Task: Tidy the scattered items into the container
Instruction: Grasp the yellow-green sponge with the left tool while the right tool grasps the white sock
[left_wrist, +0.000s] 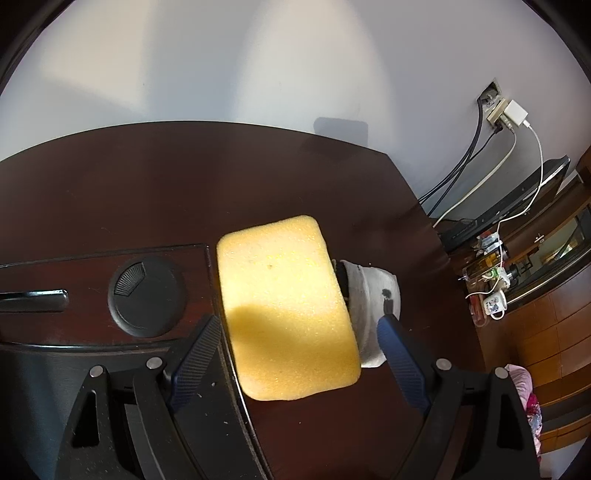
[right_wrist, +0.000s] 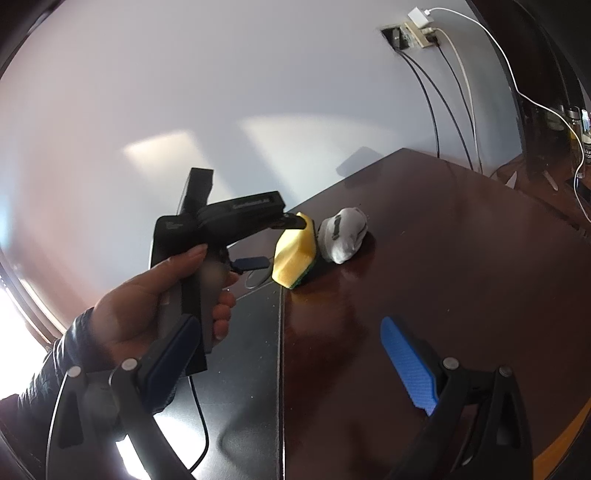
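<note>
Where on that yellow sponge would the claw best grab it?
Probably across its two long edges, coming down from above. The sponge lies tilted, propped on the white sock, broad yellow face up, already between the open left claw fingers. Its soft foam should squeeze easily.

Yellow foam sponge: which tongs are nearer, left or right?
Left. The left tongs stand open with a finger on each side of the yellow foam sponge, pads not pressing. The right tongs hang open, well back over the dark wooden desk.
</note>
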